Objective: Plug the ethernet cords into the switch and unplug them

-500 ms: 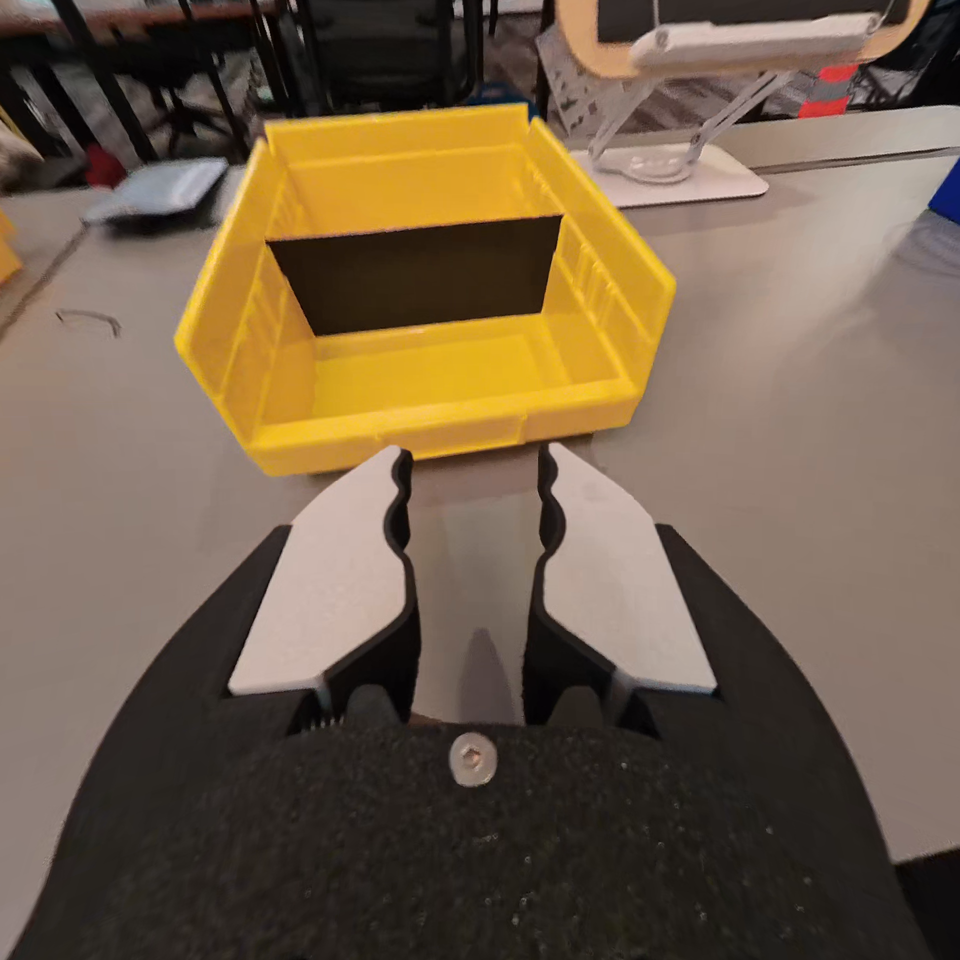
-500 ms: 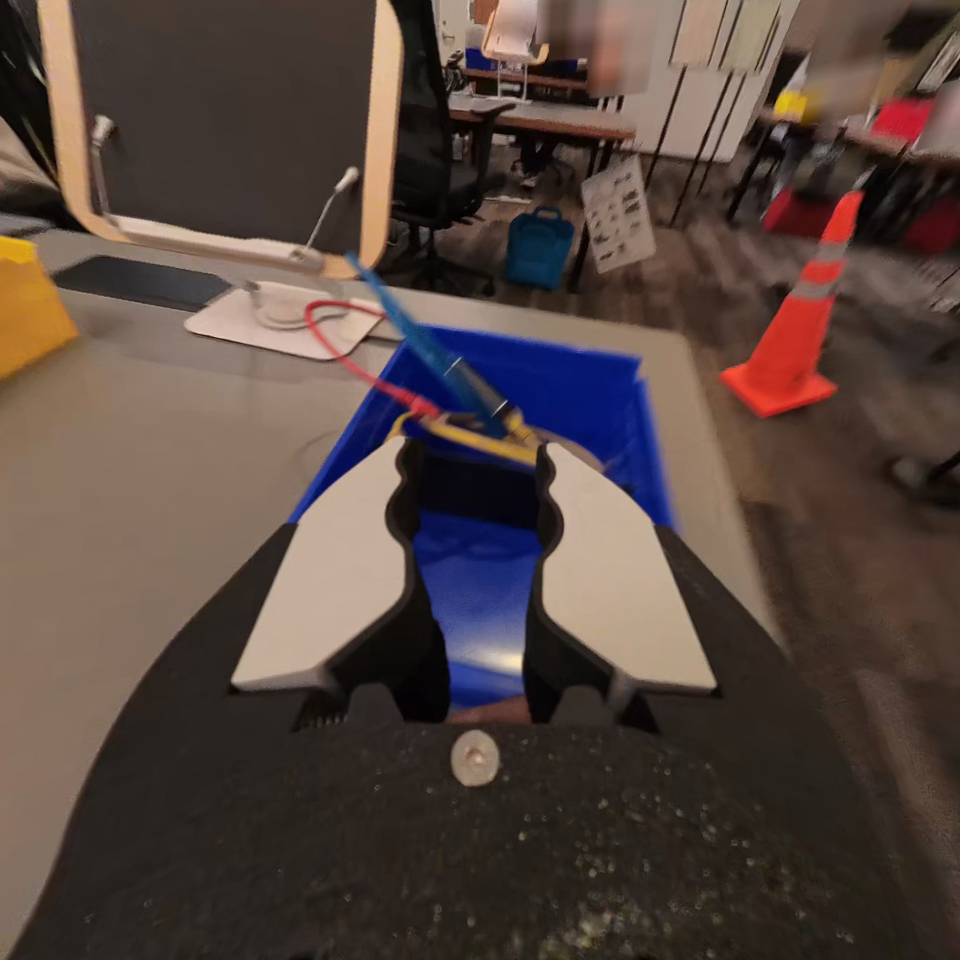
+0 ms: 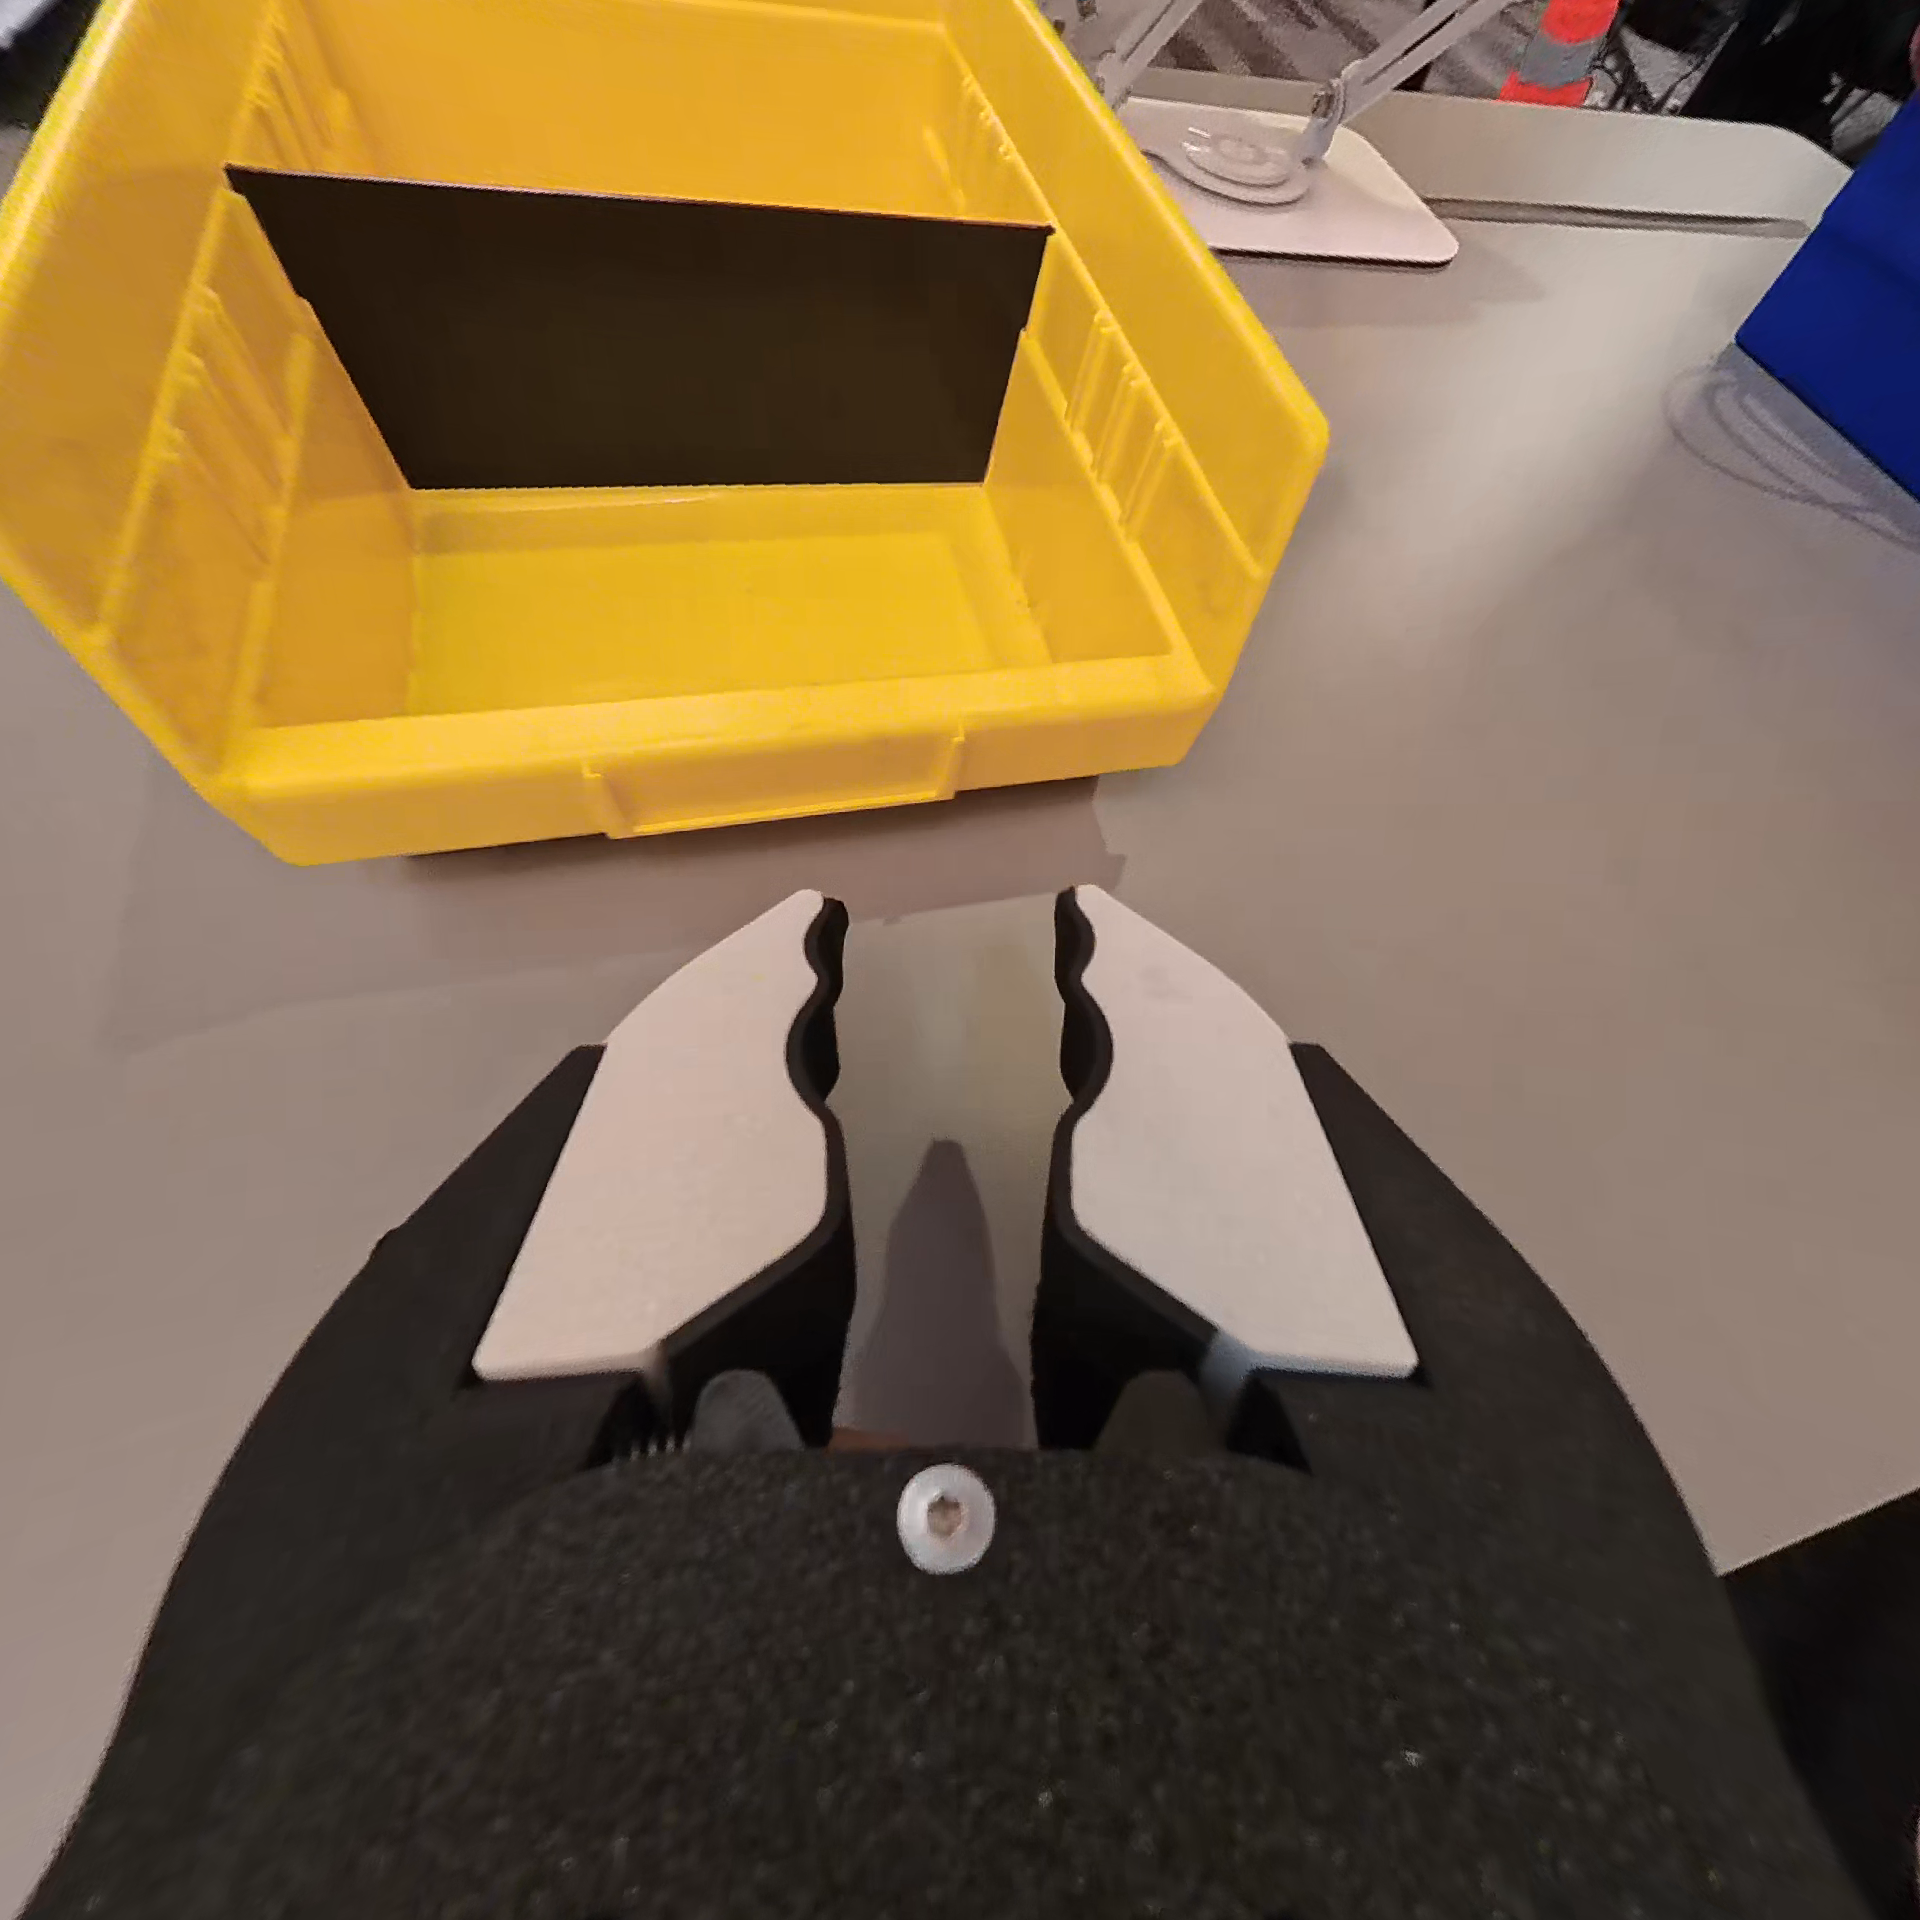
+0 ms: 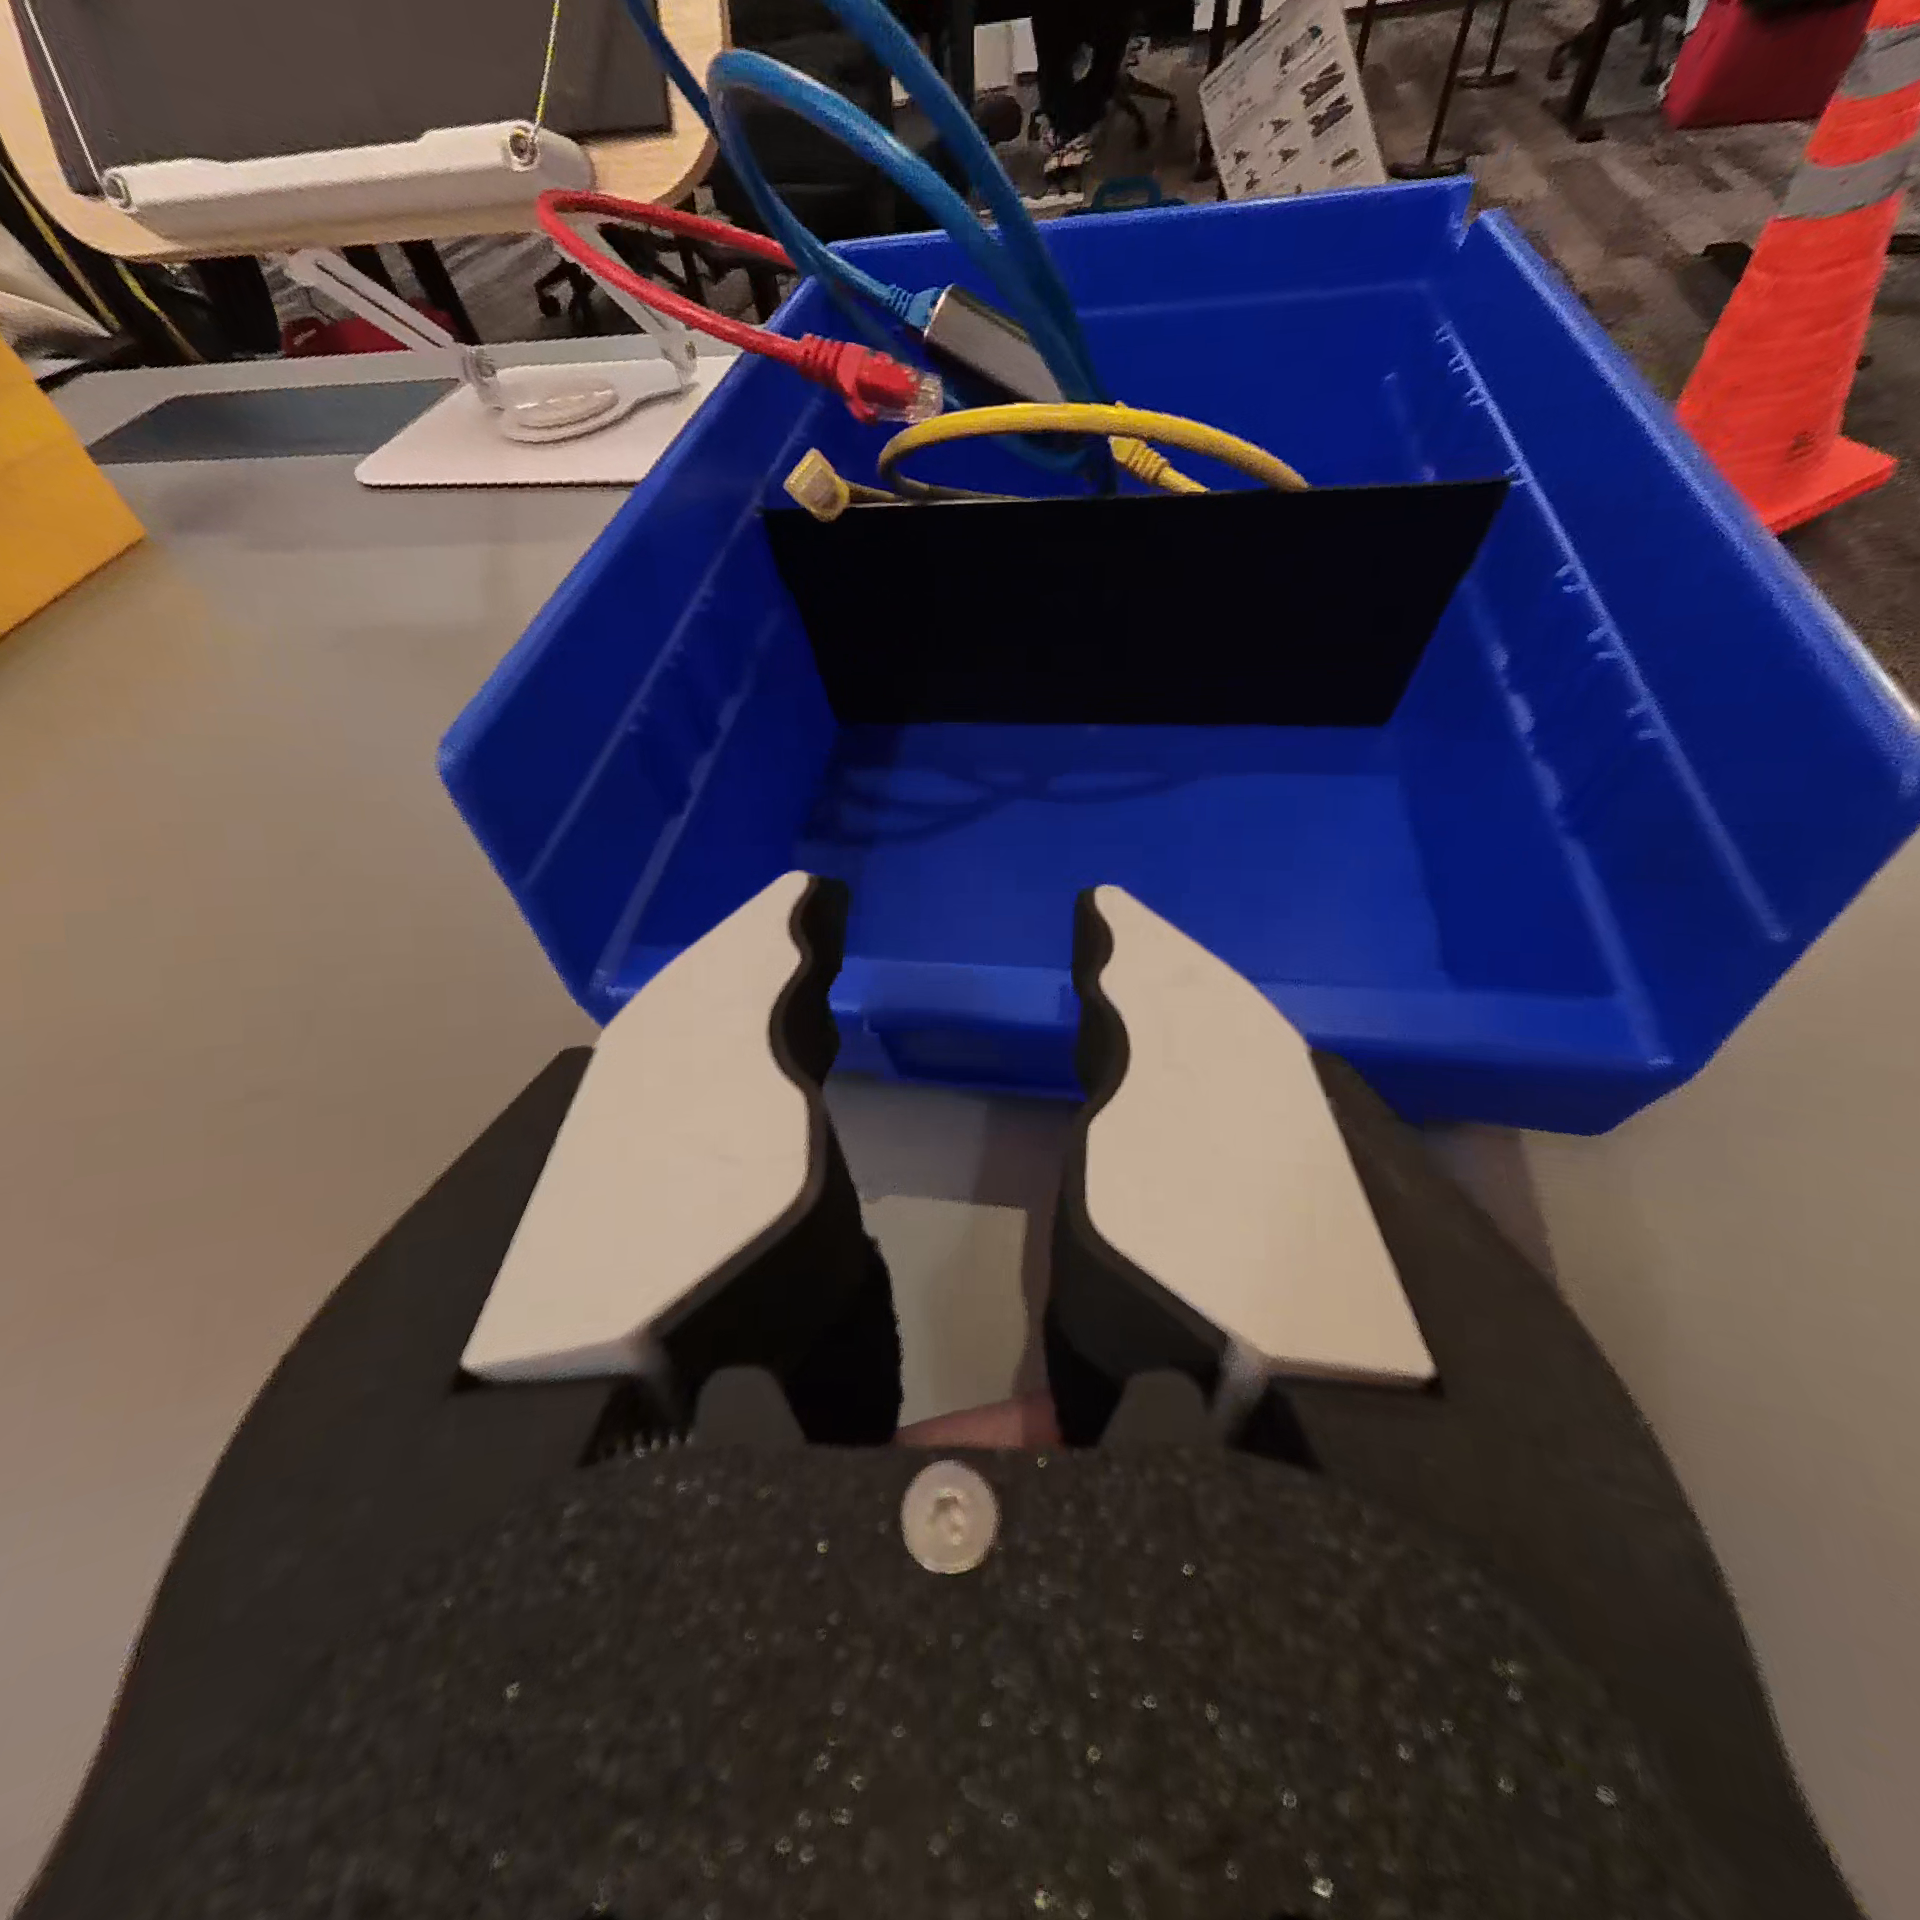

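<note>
Your workspace is a grey table [image 4: 239,935] carrying two storage bins, each split by a black divider.

The blue bin [image 4: 665,707] sits directly ahead of your right gripper [image 4: 956,894]. Its fingers stand apart with nothing between them, and the tips overlap the bin's near front wall in the right wrist view. The near compartment holds no cords. The ethernet cords lie behind the black divider [image 4: 1122,603], in the far compartment, well beyond the fingertips:
- The blue cord [image 4: 831,114] loops highest, rising above the bin rim.
- The red cord [image 4: 665,260] arcs over the left wall; its clear-tipped plug points into the bin.
- The yellow cord [image 4: 1091,421] curves just above the divider's top edge, with one plug at the left end.
- A grey metal device [image 4: 987,338], tilted, rests among the cords with the blue cord plugged in; whether this is the switch cannot be told.

The yellow bin [image 3: 727,769] sits just ahead of your left gripper [image 3: 951,909]. Its fingers are likewise apart and hold nothing; they hang over bare table, short of the bin's front wall.

No brand or label can be read on either bin. A printed sheet [image 4: 1288,104] stands in the background, too small to make out.

Beyond the table: a white stand [image 4: 540,416], an orange traffic cone [image 4: 1808,291] and carpeted floor.
</note>
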{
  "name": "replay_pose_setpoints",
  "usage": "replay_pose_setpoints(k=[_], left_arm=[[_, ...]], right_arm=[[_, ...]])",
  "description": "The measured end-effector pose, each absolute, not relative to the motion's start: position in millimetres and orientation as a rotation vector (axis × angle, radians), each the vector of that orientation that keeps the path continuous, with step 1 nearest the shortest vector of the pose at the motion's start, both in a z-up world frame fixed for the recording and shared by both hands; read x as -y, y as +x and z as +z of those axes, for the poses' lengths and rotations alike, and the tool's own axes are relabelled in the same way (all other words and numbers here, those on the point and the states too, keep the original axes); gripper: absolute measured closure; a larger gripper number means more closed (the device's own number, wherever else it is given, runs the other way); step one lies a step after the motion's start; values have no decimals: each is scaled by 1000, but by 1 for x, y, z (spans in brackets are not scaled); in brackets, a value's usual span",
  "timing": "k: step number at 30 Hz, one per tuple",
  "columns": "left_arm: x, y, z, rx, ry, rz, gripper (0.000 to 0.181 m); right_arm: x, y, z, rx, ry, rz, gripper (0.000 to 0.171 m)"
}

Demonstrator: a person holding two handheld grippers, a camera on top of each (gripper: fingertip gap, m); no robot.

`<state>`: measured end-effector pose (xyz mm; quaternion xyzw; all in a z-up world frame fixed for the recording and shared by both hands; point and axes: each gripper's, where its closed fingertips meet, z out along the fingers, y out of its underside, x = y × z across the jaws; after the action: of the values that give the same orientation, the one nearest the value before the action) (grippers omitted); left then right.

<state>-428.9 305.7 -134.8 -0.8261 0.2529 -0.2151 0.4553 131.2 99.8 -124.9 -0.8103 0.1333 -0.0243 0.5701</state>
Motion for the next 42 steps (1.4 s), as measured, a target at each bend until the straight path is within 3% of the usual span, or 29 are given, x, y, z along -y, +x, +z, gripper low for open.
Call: replay_pose_setpoints(k=[10,12,14,16,23,26,31,35,38,39,42], left_arm=[[-303,-420,-131,-673,-1981,-490,137],[-304,-416,-123,-664,-1924,-470,133],[-294,-400,-116,-729,-1842,-496,130],[-282,-379,-109,-781,-1757,-512,124],[-214,-246,-103,-959,-1713,-920,117],[-174,-168,-115,-1103,-1770,-1145,115],[-156,-62,-112,-1111,-1807,-1208,107],[-181,-26,-128,-1126,-1850,-1002,117],[-177,-10,-145,-1176,-1917,-1010,136],[-177,-7,-147,-1145,-1955,-1021,138],[-192,-18,-143,-1049,-2022,-946,159]], right_arm=[[-92,131,-123,-301,-1890,-65,128],[-100,108,-112,-151,-1857,-46,114],[-111,77,-109,-19,-1863,-39,112],[-130,56,-118,-5,-1920,-24,94],[-162,4,-128,78,-2011,82,96],[-140,-36,-98,228,-1874,253,106],[-91,60,-36,-162,-1668,-217,105],[-57,100,-77,-474,-1750,-286,107],[-65,99,-138,-597,-1952,-323,126],[-72,96,-142,-611,-1943,-287,117],[-74,99,-138,-703,-1934,-248,138]])
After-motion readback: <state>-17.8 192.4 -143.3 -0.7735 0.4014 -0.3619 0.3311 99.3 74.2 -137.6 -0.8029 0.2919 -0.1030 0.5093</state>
